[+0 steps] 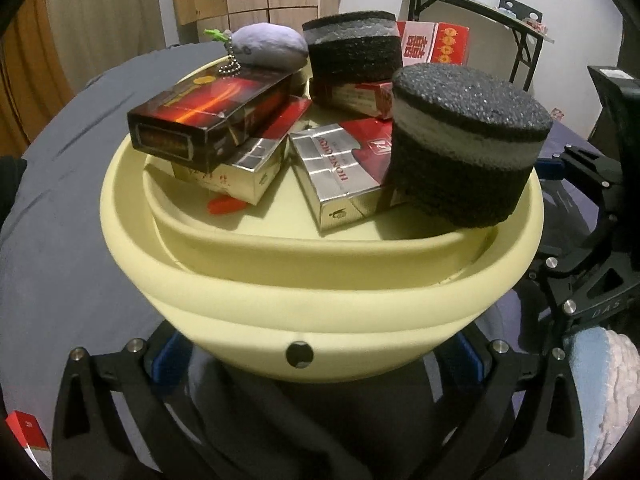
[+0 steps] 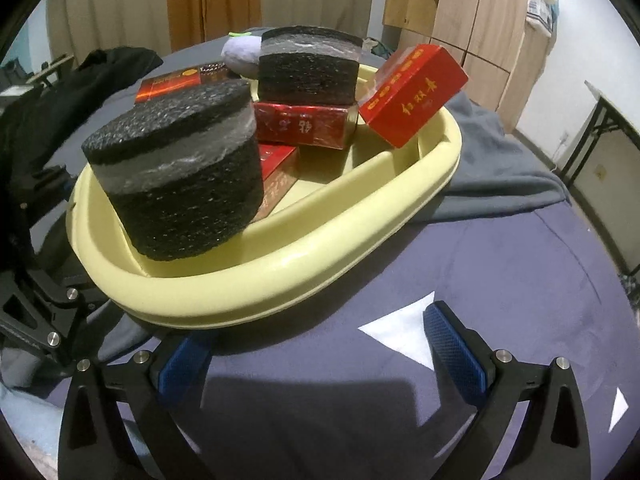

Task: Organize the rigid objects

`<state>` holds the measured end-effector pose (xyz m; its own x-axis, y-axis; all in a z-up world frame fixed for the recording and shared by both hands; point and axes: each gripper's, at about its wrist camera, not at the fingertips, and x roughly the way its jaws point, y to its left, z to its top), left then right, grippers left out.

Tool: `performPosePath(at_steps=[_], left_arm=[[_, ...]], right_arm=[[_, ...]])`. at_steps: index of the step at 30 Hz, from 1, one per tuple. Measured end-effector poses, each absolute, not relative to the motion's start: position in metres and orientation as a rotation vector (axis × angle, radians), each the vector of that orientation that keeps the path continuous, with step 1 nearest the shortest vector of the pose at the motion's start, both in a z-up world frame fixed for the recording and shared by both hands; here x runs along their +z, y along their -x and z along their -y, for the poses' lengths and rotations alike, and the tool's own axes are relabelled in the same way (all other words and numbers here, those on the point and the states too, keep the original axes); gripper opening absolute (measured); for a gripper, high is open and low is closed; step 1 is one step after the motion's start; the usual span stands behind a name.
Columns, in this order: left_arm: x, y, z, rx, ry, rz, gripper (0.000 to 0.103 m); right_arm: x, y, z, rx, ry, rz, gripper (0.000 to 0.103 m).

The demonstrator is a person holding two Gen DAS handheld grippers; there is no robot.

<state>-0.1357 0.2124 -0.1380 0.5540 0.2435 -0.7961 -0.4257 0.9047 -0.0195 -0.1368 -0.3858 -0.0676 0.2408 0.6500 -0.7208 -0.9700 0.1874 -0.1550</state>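
A pale yellow oval basin (image 1: 320, 308) (image 2: 320, 264) sits on the bed. It holds two black foam cylinders, one near (image 1: 460, 152) (image 2: 176, 176) and one farther back (image 1: 352, 48) (image 2: 308, 68). Several cigarette boxes lie in it too, among them a dark red box (image 1: 200, 116) and a silver-red box (image 1: 340, 168). A red box (image 2: 412, 96) leans on the far rim, and a purple plush keychain (image 1: 268, 46) lies on top. My left gripper (image 1: 320, 360) is open, its fingers spread either side of the basin's near wall. My right gripper (image 2: 320, 352) is open over the sheet beside the rim.
A grey blanket (image 2: 500, 168) and a purple sheet (image 2: 520, 280) cover the bed. Black clothing (image 2: 80, 92) lies beside the basin. A small red box (image 1: 24, 428) sits near the left gripper. A folding table (image 1: 472, 8) and wooden wardrobes (image 2: 472, 12) stand beyond.
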Motion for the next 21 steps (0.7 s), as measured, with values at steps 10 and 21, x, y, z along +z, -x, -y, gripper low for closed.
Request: performPosePath(at_steps=[10, 21], left_arm=[[-0.139, 0.136, -0.211, 0.399, 0.219, -0.901, 0.103], [-0.139, 0.136, -0.211, 0.4, 0.218, -0.901, 0.103]], right_arm=[[-0.07, 0.132, 0.382, 1.229, 0.682, -0.57, 0.103], [-0.072, 0.129, 0.38, 1.23, 0.681, -0.57, 0.103]])
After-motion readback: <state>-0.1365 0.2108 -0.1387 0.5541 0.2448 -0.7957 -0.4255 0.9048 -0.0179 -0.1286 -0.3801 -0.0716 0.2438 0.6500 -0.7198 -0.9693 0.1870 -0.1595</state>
